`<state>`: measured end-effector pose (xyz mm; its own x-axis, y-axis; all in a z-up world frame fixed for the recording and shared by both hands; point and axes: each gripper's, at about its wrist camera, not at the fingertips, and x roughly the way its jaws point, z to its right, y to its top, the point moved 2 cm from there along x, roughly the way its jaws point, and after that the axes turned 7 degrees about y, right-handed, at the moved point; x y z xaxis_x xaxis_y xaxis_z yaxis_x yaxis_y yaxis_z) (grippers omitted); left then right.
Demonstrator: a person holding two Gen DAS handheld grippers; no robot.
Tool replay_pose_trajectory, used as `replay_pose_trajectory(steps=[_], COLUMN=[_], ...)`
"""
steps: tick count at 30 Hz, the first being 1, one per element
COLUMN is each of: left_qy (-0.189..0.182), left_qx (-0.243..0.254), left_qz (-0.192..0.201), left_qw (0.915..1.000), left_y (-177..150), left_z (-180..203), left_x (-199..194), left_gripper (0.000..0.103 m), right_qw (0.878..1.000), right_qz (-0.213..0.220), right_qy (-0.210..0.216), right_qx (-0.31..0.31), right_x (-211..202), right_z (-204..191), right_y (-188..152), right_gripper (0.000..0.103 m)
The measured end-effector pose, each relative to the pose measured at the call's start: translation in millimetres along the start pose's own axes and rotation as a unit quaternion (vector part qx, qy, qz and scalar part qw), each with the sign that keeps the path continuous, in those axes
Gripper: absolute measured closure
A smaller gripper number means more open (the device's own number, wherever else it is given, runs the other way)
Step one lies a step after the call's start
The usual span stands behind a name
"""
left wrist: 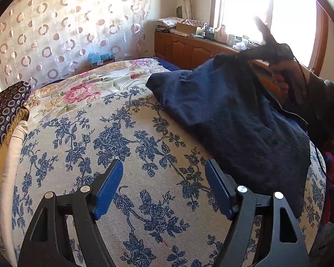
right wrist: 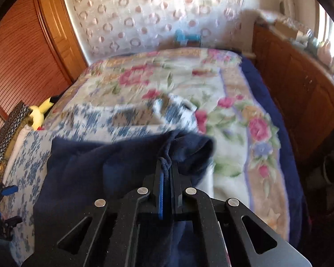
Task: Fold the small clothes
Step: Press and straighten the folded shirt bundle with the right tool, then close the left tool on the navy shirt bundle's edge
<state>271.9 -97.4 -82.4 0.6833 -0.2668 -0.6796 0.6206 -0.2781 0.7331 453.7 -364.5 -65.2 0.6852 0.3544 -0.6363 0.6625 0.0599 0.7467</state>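
Observation:
A dark navy knit garment (left wrist: 231,120) lies on the blue-flowered sheet (left wrist: 113,138) at the right of the bed. My left gripper (left wrist: 163,173) is open and empty, low over the sheet, just left of the garment's near edge. My right gripper (right wrist: 166,166) is shut on the navy garment (right wrist: 104,169), pinching its far edge and a cord, and lifts that edge off the bed. In the left wrist view the right gripper (left wrist: 265,44) shows at the upper right, holding the raised edge.
A pink-flowered blanket (right wrist: 189,84) covers the far half of the bed. Folded patterned cloths (left wrist: 4,115) are stacked at the left edge, with a yellow plush toy (right wrist: 39,113) beside them. Wooden cabinets (left wrist: 189,46) with clutter stand along the right wall under a window.

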Motion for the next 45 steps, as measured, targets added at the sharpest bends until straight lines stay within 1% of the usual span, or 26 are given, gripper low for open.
replay_pose_trajectory(steps=[1,2,4,5,6,7,9,11,13,14,17,21,23,27,31,35,38,39,40,42,44,45], left_qy=[0.0,0.0,0.0,0.0,0.001,0.001,0.001,0.002,0.003,0.004,0.006,0.01,0.009,0.005,-0.002,-0.014,-0.025,-0.028,-0.027,-0.02,-0.021,-0.022], left_qx=[0.0,0.0,0.001,0.002,0.001,0.001,0.003,0.006,0.008,0.009,0.014,0.024,0.027,0.031,0.029,0.015,-0.001,-0.007,-0.012,-0.019,-0.027,-0.029], left_qz=[0.0,0.0,0.001,0.001,0.001,0.002,0.004,0.007,0.009,0.009,0.012,0.014,0.014,0.01,-0.003,-0.02,-0.045,-0.051,-0.054,-0.054,-0.055,-0.059], left_qw=[1.0,1.0,1.0,1.0,1.0,1.0,1.0,1.0,0.9999,0.9999,0.9998,0.9996,0.9995,0.9995,0.9996,0.9996,0.9987,0.9983,0.9981,0.9981,0.9979,0.9976], left_y=[0.1,0.1,0.1,0.0,0.3,0.6,2.4,4.6,7.1,8.1,8.8,7.0,5.2,-0.4,-9.1,-21.0,-30.9,-33.7,-36.8,-40.8,-43.6,-45.4], left_z=[0.3,0.5,1.1,1.4,2.6,3.4,6.8,12.7,18.0,20.9,31.5,48.4,55.9,71.4,87.0,100.9,111.1,114.5,118.3,123.8,128.6,132.2], left_x=[-0.2,-0.2,-0.8,-1.3,-1.7,-2.7,-6.0,-10.7,-15.4,-17.8,-26.9,-38.6,-43.1,-48.6,-48.1,-42.9,-35.3,-33.6,-32.8,-33.0,-32.8,-32.3], left_gripper=[0.026,0.026,0.026,0.026,0.026,0.026,0.026,0.026,0.026,0.026,0.026,0.026,0.026,0.026,0.026,0.026,0.026,0.03,0.032,0.04,0.045,0.045], right_qw=[1.0,0.999,0.997,0.997,0.996,0.996,0.996,0.997,0.998,0.998,0.998,0.999,0.999,1.0,0.999,0.999,0.999,0.999,0.999,0.999,0.999,0.999], right_qz=[0.024,0.034,0.026,0.022,0.021,0.023,0.029,0.033,0.036,0.036,0.033,0.022,0.019,0.018,0.021,0.022,0.023,0.023,0.023,0.026,0.03,0.032], right_qy=[-0.002,-0.012,-0.045,-0.055,-0.058,-0.056,-0.058,-0.059,-0.055,-0.052,-0.054,-0.032,-0.029,-0.021,-0.028,-0.024,-0.025,-0.025,-0.025,-0.02,-0.012,-0.009], right_qx=[0.016,0.035,0.05,0.055,0.062,0.063,0.053,0.04,0.025,0.019,0.005,0.006,0.005,0.005,-0.007,-0.016,-0.028,-0.032,-0.034,-0.035,-0.034,-0.035], right_x=[-9.6,-15.3,-18.7,-19.5,-22.9,-26.2,-36.9,-48.2,-61.8,-66.2,-82.8,-99.1,-117.4,-141.0,-157.6,-172.3,-178.5,-180.7,-180.7,-185.8,-190.1,-192.8], right_z=[7.3,15.8,26.9,31.4,35.0,34.9,30.6,20.0,12.3,5.3,0.5,0.4,4.1,7.0,4.0,-5.3,-10.5,-11.9,-12.8,-15.0,-16.6,-17.2], right_y=[2.7,3.8,2.7,1.1,-1.2,-3.4,-8.7,-17.7,-28.8,-38.0,-60.9,-93.6,-103.9,-122.0,-133.3,-152.6,-164.0,-167.6,-169.7,-176.4,-182.9,-186.7], right_gripper=[0.099,0.099,0.099,0.095,0.088,0.083,0.081,0.075,0.06,0.058,0.056,0.055,0.055,0.055,0.055,0.055,0.055,0.055,0.055,0.055,0.055,0.055])
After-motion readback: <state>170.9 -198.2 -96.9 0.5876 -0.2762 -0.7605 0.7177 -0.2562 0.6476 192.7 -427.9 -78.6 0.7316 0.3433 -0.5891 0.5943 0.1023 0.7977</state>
